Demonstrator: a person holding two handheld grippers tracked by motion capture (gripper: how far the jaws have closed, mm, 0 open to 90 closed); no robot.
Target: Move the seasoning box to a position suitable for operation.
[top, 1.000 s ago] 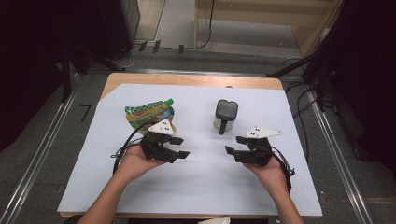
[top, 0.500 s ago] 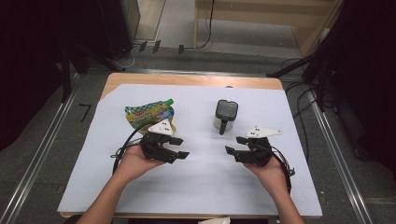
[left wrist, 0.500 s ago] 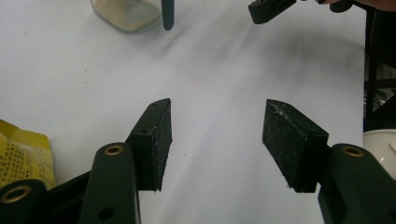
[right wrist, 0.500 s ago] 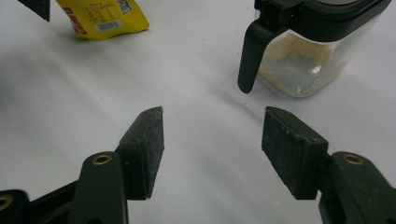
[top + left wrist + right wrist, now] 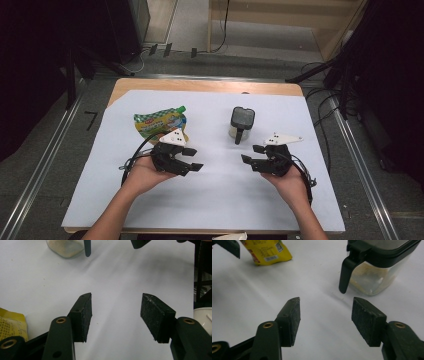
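A yellow and green spouted pouch lies flat at the left of the white sheet. A clear jar with a black lid and handle stands near the middle; it holds a pale powder. My left gripper rests low on the sheet just in front of the pouch, jaws open and bare, pointing right. My right gripper faces it from the right, in front of the jar, also open with nothing between its pads. In the right gripper view the jar stands beyond my right gripper and the pouch at top left.
The white sheet covers a wooden table. Metal rails run along both sides, and cables trail off at the right. A white round object shows at the right edge of the left gripper view.
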